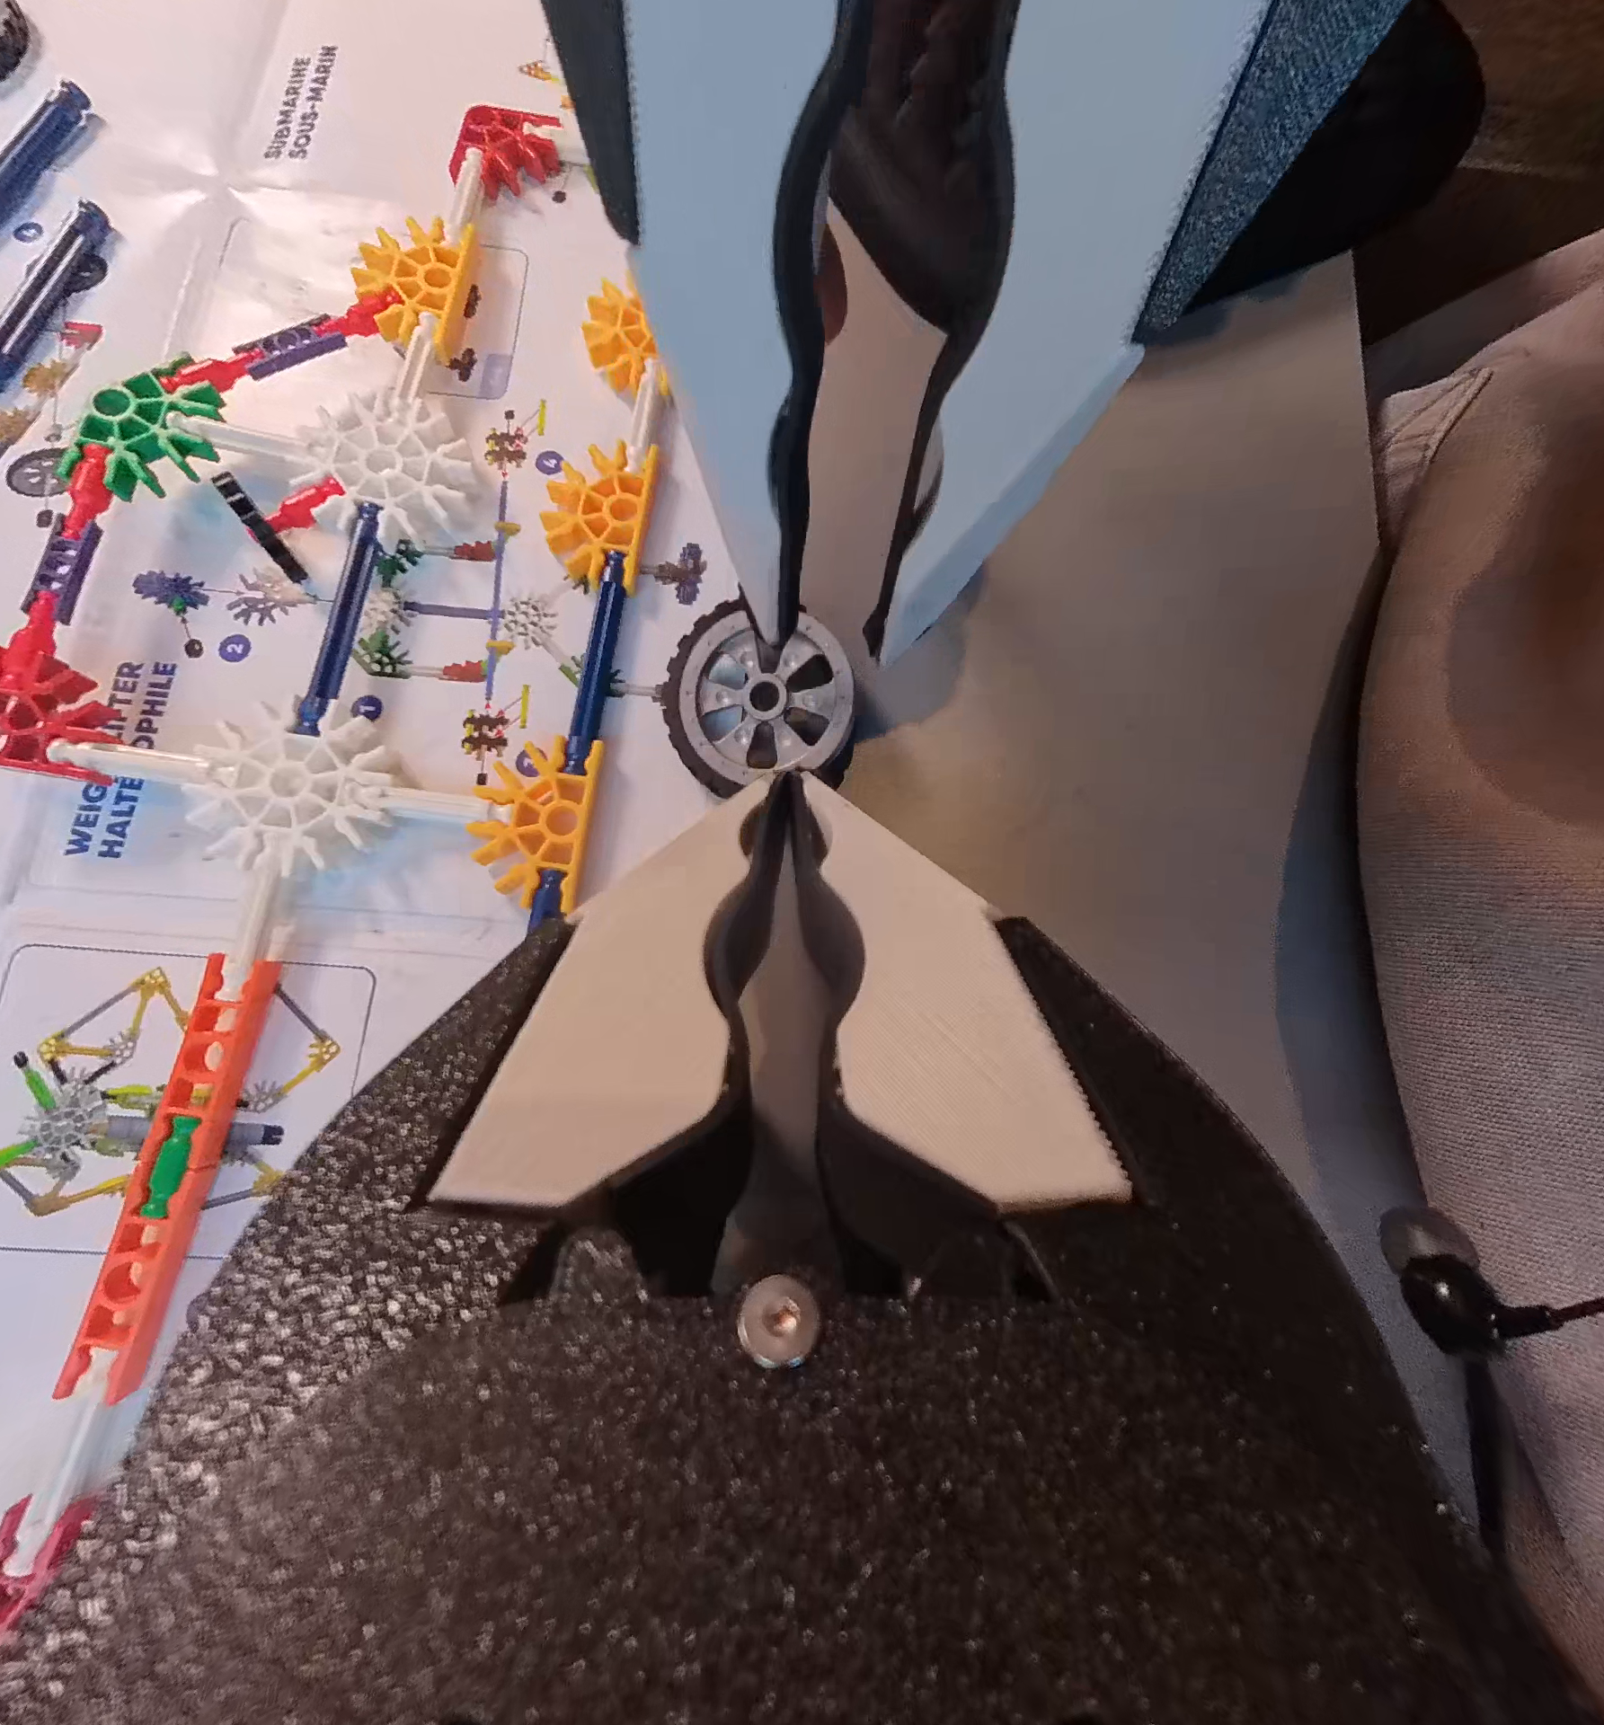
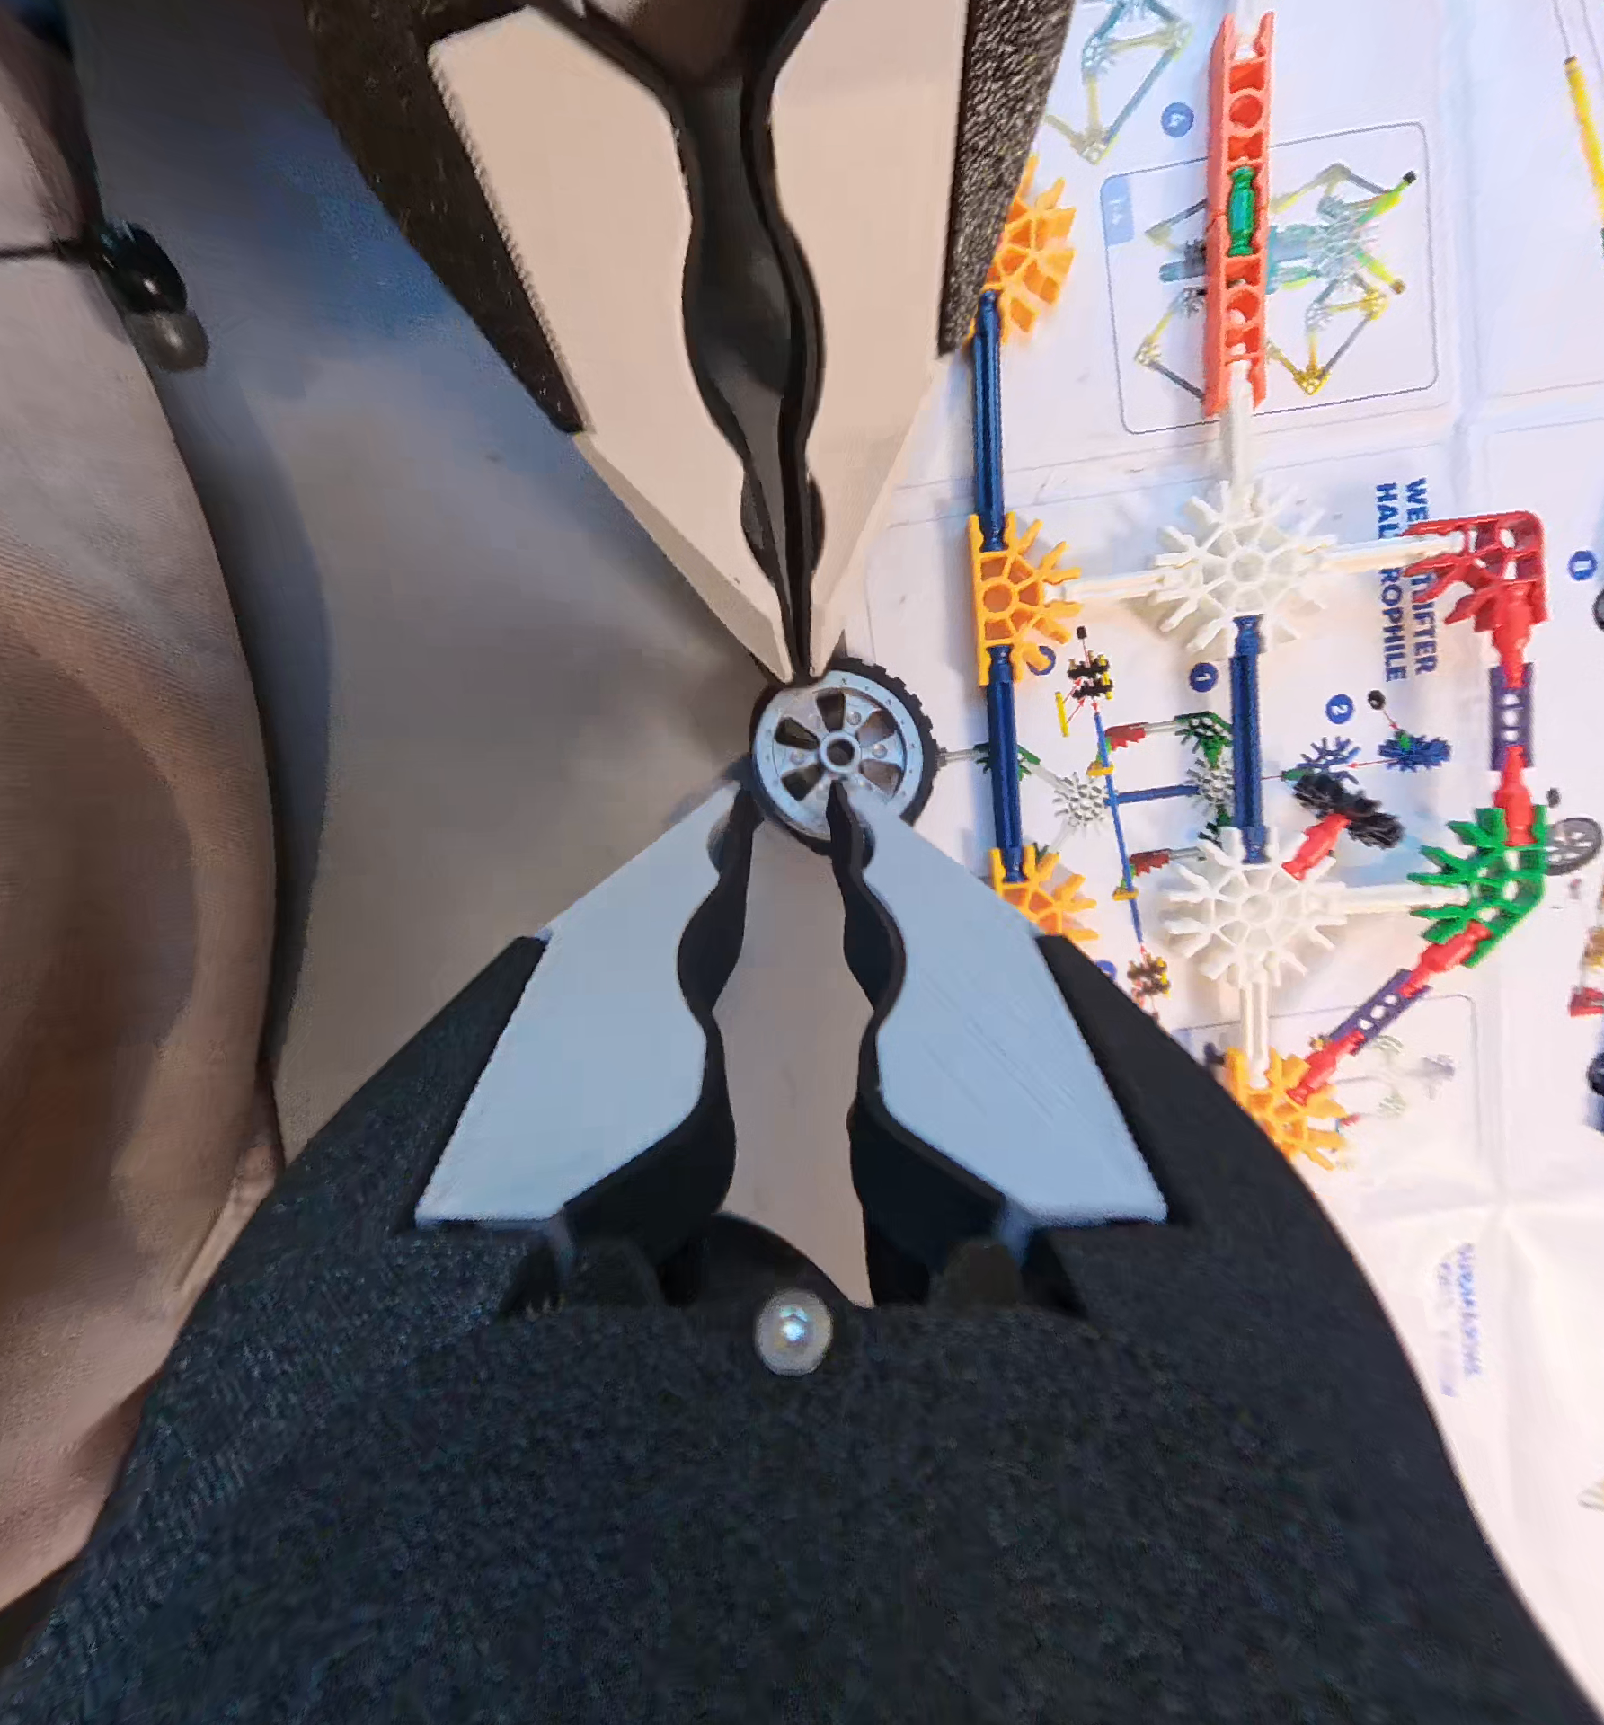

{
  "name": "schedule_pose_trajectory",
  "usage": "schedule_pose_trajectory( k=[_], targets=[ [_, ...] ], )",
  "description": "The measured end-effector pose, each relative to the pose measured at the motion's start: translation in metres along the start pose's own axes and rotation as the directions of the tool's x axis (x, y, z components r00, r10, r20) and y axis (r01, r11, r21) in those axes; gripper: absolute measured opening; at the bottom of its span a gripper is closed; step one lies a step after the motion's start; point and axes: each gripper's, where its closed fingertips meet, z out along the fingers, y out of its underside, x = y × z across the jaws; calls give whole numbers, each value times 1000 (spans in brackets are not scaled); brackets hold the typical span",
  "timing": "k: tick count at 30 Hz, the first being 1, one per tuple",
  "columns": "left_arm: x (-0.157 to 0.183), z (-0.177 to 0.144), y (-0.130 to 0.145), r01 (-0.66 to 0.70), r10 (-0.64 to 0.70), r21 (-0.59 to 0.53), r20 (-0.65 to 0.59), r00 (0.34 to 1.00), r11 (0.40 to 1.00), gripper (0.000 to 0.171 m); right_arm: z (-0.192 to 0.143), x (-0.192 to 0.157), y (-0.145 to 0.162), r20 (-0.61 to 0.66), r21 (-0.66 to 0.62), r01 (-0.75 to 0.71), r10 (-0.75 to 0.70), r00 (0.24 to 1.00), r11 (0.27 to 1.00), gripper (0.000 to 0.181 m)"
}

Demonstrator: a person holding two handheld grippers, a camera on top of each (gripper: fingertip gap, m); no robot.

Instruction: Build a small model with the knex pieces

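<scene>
My left gripper point(image 1: 787, 779) is pinched closed at the small wheel point(image 1: 762, 695); my right gripper point(image 2: 784, 807) grips the wheel's rim beside the toy frame point(image 2: 1246, 747).

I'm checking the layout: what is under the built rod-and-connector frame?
The frame lies flat on a printed instruction sheet, whose model diagrams show through the openings. What lies beneath the sheet is covered and cannot be seen.

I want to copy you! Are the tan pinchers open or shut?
Shut: the left gripper's fingers meet at their tips, no gap between them, right against the wheel's rim.
</scene>
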Motion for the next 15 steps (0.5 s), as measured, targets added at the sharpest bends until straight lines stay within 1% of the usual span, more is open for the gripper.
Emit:
schedule_pose_trajectory(
  k=[1, 2, 4, 7, 9, 11, 15],
  targets=[
    [0, 0, 0, 3, -3, 1, -4, 1000, 1000, 0, 1, 1, 3, -22, -24, 37, -38, 999, 999, 14],
    [0, 0, 0, 8, -8, 4, -7, 1000, 1000, 0, 3, 3, 5, -47, -40, 61, -62, 997, 997, 9],
    [1, 0, -1, 22, -21, 17, -22, 1000, 1000, 0, 7, 2, 8, -48, -53, 78, -81, 996, 996, 9],
    [2, -2, -2, 51, -48, 39, -63, 997, 998, 0, 7, 2, 8, -20, -27, 45, -46, 999, 999, 8],
    [4, -6, -8, 80, -72, 72, -103, 992, 994, 6, 6, 1, 8, -6, -1, 22, -22, 1000, 1000, 8],
    [1, -10, -13, 96, -85, 106, -104, 991, 990, 10, 5, 2, 8, 8, 24, -3, 3, 1000, 1000, 9],
    [1, -5, -8, 78, -71, 78, -91, 993, 994, 19, 5, 1, 7, 33, 61, -24, 22, 999, 998, 9]
  ],
)
